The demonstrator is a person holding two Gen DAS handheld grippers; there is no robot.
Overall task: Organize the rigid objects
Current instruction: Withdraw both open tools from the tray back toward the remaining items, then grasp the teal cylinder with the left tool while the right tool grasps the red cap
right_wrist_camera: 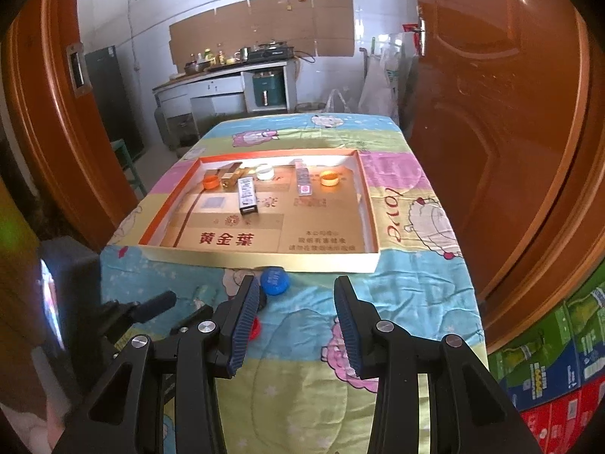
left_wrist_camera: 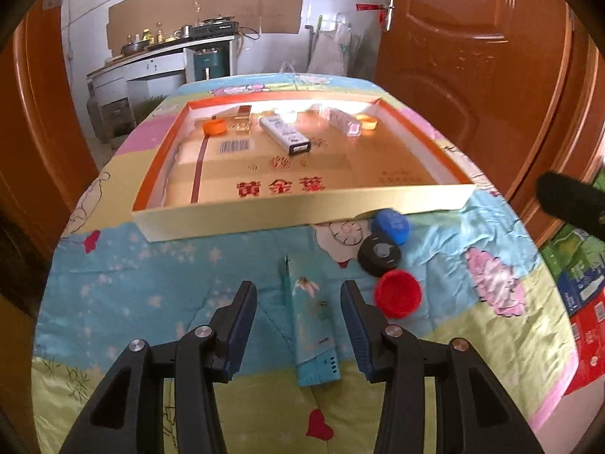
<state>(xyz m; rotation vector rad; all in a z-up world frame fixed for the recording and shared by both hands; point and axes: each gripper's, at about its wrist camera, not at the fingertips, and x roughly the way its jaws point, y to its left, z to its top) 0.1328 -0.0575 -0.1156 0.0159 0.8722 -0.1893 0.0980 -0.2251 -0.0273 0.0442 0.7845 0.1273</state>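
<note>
We hold our left gripper [left_wrist_camera: 298,295] low, spread wide astride the teal box [left_wrist_camera: 314,325] lying on the tablecloth [left_wrist_camera: 151,287]; our right gripper [right_wrist_camera: 297,287] hovers gaping, gripping nothing, near the tray [right_wrist_camera: 264,257].

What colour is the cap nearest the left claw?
Red, clearest in the left wrist view.

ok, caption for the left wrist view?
Open left gripper straddling a teal box on the quilt, three caps beside it, gold tray beyond.
</note>
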